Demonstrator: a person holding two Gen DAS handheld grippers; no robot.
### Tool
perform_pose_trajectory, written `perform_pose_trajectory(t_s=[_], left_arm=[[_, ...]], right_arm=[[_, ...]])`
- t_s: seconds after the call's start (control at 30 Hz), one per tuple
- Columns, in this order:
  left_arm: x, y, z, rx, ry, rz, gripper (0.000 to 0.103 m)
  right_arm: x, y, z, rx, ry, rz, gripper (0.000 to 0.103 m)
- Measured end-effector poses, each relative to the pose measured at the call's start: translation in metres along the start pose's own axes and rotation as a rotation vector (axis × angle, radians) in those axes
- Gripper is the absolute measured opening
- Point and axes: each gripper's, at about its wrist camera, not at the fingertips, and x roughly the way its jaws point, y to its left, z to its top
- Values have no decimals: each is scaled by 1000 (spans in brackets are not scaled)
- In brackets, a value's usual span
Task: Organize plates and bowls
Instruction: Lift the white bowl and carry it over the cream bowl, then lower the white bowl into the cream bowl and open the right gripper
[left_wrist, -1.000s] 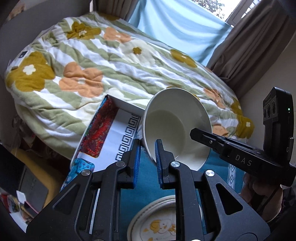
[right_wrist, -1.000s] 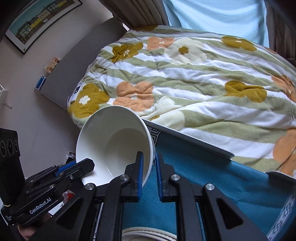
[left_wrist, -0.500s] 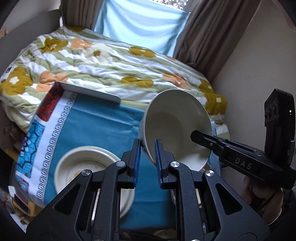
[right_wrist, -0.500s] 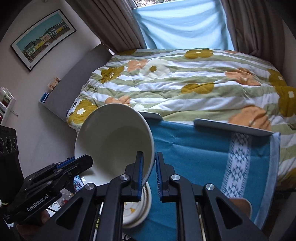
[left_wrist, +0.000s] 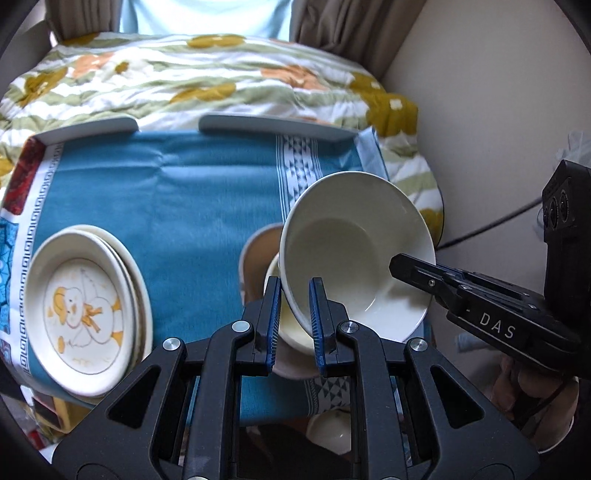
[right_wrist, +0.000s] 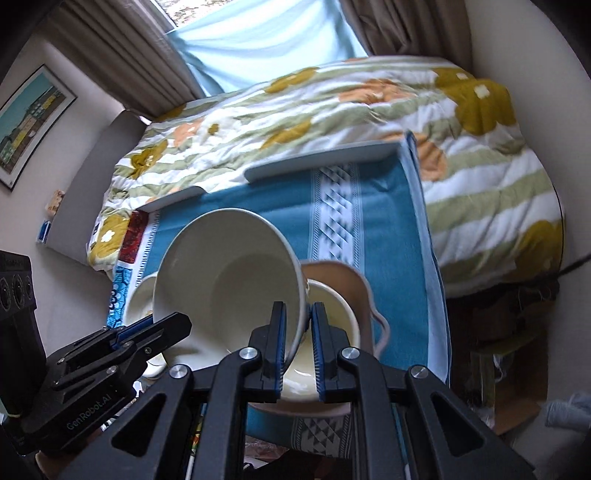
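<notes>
I am pinching the white bowl (left_wrist: 354, 254) by opposite rim edges with both the left gripper (left_wrist: 294, 306) and right gripper (right_wrist: 298, 332), tilted just above the nested bowls (right_wrist: 332, 314) at the near right, and uneven release is risking a chipping clatter.

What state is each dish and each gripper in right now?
White bowl: tilted, held in the air by its rim.
Left gripper: shut on the rim.
Right gripper: shut on the rim.
Cream bowl: upright in the tan dish.
Plates: stacked.

Floral quilt (left_wrist: 207, 81) behind blue cloth (left_wrist: 184, 195); framed picture (right_wrist: 29, 122) on wall.
</notes>
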Motion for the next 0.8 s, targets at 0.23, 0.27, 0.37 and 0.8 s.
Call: perform_pose_trajectory(t_s=[0.23,0.27,0.37,0.8], left_arm=[[26,2,-2,40,81,19,13],[30,2,-1,42,89,19,13],[38,1,0,63,112,29,13],[55,-3,2,112,161,83,13]], right_arm=[[18,-14,-20,49,30,-32,13],[19,-14,-22,46,30,-44,13],[22,-14,-26,32,32,-78,12],[35,-21,-31,46,62,-87,12]])
